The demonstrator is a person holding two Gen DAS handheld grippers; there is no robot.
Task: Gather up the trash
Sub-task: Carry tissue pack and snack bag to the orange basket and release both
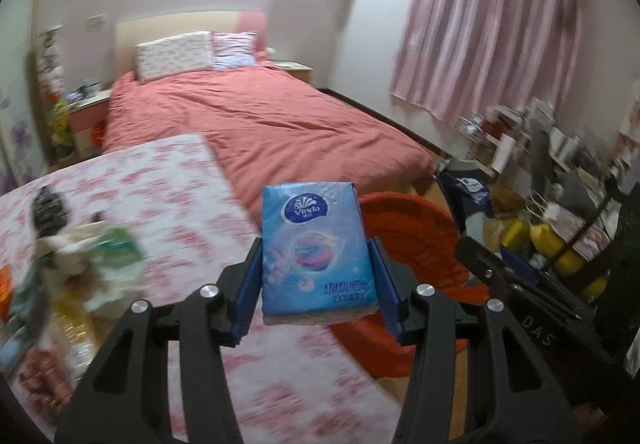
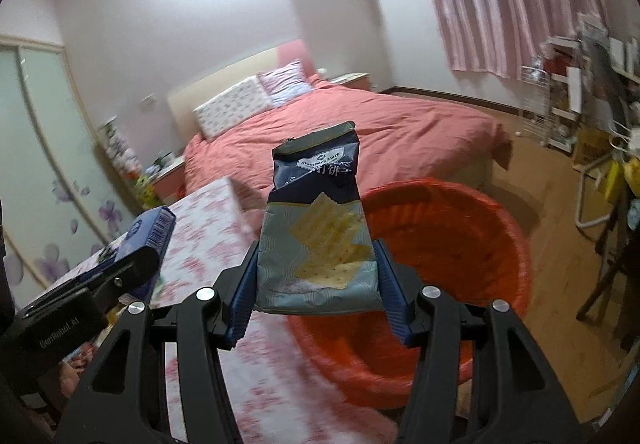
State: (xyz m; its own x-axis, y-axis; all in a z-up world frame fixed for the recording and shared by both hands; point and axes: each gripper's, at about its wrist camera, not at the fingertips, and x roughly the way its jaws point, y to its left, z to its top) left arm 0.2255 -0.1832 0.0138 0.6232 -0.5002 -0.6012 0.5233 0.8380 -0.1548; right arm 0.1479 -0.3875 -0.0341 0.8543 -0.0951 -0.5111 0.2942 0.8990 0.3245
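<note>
My left gripper (image 1: pixel 316 284) is shut on a blue tissue pack (image 1: pixel 316 244), held above the edge of a table with a pink floral cloth (image 1: pixel 168 184). My right gripper (image 2: pixel 316 284) is shut on a dark blue and pale cracker packet (image 2: pixel 316 228), standing upright between the pads. An orange basket (image 2: pixel 452 244) sits on the floor just right of the table, below and beyond the cracker packet; in the left wrist view the orange basket (image 1: pixel 412 228) shows behind the tissue pack. The left gripper with its pack also shows at the left of the right wrist view (image 2: pixel 148 240).
Several crumpled wrappers and bits of litter (image 1: pixel 72 264) lie on the left part of the table. A bed with a red cover (image 1: pixel 260 116) stands behind. Cluttered shelves and yellow bags (image 1: pixel 552 204) fill the right side beneath pink curtains (image 1: pixel 492 16).
</note>
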